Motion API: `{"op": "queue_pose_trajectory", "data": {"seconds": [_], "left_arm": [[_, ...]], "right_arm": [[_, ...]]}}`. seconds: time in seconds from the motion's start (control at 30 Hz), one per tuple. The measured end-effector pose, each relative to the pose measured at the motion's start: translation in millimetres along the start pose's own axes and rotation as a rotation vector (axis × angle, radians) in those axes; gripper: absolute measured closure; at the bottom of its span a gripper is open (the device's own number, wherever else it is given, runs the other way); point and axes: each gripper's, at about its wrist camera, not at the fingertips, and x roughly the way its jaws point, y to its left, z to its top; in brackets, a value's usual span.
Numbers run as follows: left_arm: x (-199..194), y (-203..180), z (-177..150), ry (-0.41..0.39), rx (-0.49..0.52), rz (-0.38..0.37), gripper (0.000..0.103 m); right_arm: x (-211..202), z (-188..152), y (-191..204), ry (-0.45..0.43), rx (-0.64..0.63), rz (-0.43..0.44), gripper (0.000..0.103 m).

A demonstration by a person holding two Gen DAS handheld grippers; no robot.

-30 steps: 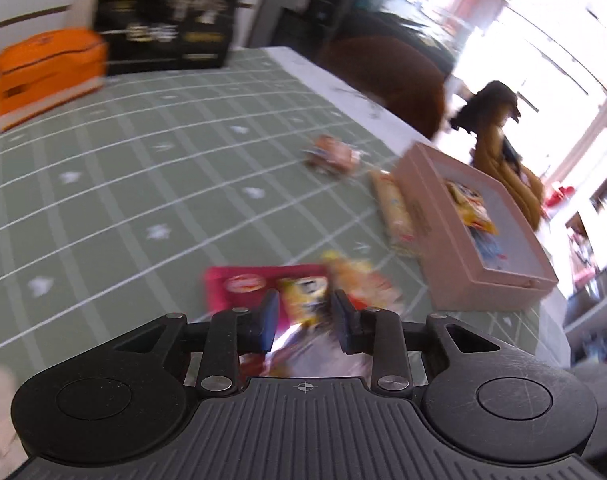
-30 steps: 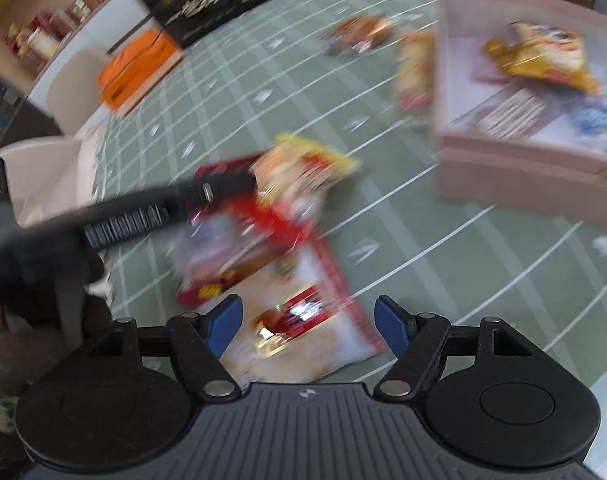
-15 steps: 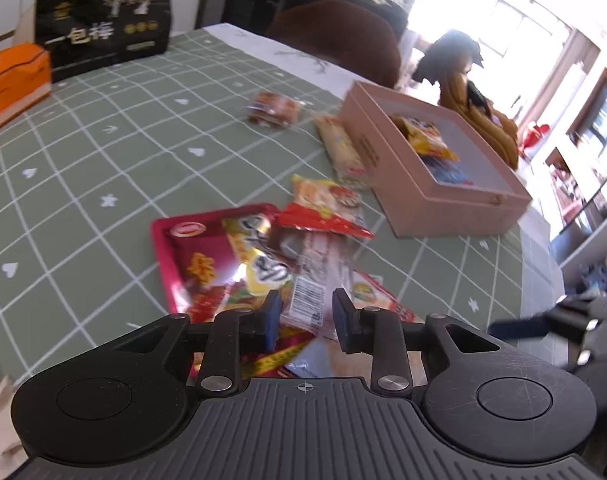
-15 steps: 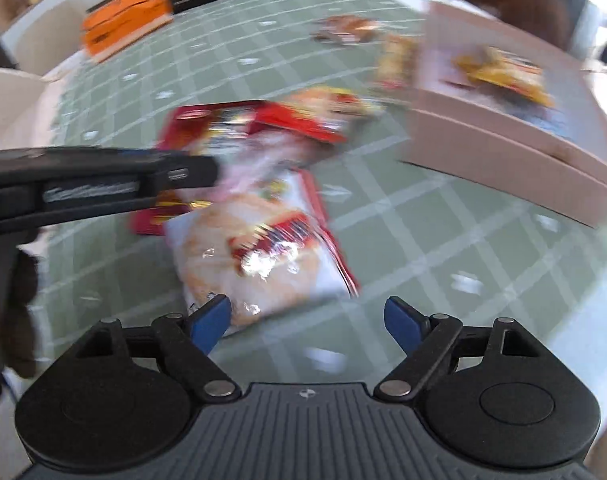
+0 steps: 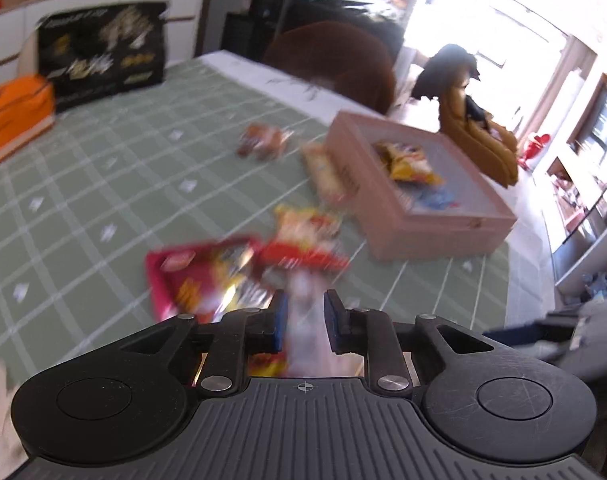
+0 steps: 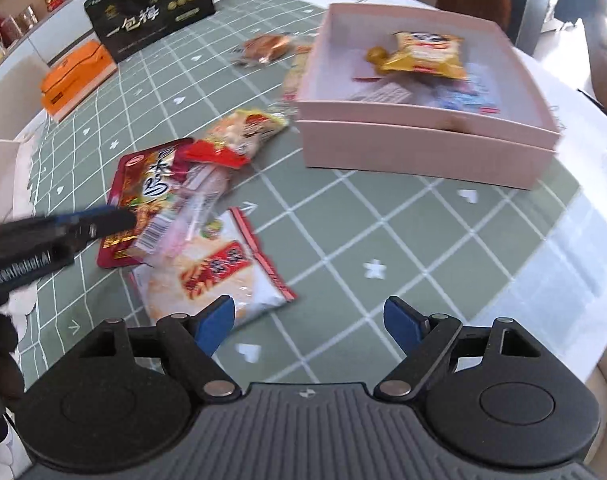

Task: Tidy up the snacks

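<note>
The left gripper (image 5: 303,320) has just been closing its blue-padded jaws, and they now pinch the near end of a long, clear-and-pink plastic snack packet (image 6: 183,208), which slants across the pile; whether it is lifted clear of the pile cannot be told. The right gripper (image 6: 309,320) hangs with its jaws wide apart and nothing between them, above the green checked tablecloth (image 6: 383,220). Just beyond its left finger lies a white plastic packet with red lettering (image 6: 215,272), flat on the cloth. Behind that, under the held packet, sits a flat red foil snack bag (image 6: 143,192), and touching its far corner is a yellow and red packet (image 6: 243,132). Further right stands the open pink cardboard box (image 6: 423,148), holding a yellow crisp bag (image 6: 427,54) and a blue wrapper (image 6: 463,96). Beside the box's far left corner rests a small brown wrapped snack (image 6: 267,46). At the table's far edge are an orange carton (image 6: 75,76) and a black gift box with gold print (image 6: 151,8).
</note>
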Motion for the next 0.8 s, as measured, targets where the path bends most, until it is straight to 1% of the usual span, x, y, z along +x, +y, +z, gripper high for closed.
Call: {"op": "queue_pose_trajectory", "data": {"seconds": [0.03, 0.17, 0.2, 0.23, 0.3, 0.37, 0.47, 0.57, 0.67, 0.73, 0.8], "left_arm": [[10.1, -6.1, 6.6, 0.016, 0.028, 0.010, 0.076], [56.8, -20.6, 18.5, 0.134, 0.119, 0.102, 0.076], [64.6, -24.3, 17.1, 0.140, 0.151, 0.119, 0.072], [67.7, -26.3, 15.8, 0.125, 0.182, 0.121, 0.065], [71.1, -25.5, 13.4, 0.134, 0.205, 0.104, 0.060], [66.3, -16.3, 10.0, 0.155, 0.189, 0.080, 0.062], [50.5, -0.7, 0.0, 0.171, 0.142, 0.069, 0.064], [33.8, 13.6, -14.8, 0.182, 0.055, 0.051, 0.065], [15.5, 22.6, -32.5, 0.167, -0.021, 0.031, 0.065], [5.2, 25.4, -44.4, 0.155, -0.072, 0.022, 0.069], [-3.7, 22.9, -55.2, 0.138, -0.098, 0.015, 0.069]], "right_arm": [[0.1, -0.7, 3.2, 0.001, -0.007, 0.004, 0.020], [-1.5, -5.2, 2.2, 0.017, -0.005, 0.032, 0.020], [-2.3, -7.2, 0.7, 0.023, 0.006, 0.043, 0.020], [-1.8, -8.0, -0.2, 0.028, 0.017, 0.055, 0.020], [0.5, -10.2, 3.3, 0.036, 0.017, 0.081, 0.020], [4.5, -11.7, 12.3, 0.038, -0.001, 0.086, 0.020], [12.7, -11.6, 30.6, 0.037, -0.041, 0.089, 0.020], [21.4, -11.7, 41.7, 0.036, -0.072, 0.076, 0.020], [22.9, -13.0, 39.8, 0.024, -0.079, 0.049, 0.020], [19.2, -13.6, 32.1, -0.005, -0.079, -0.011, 0.020], [16.5, -14.2, 21.5, -0.029, -0.073, -0.082, 0.020]]}}
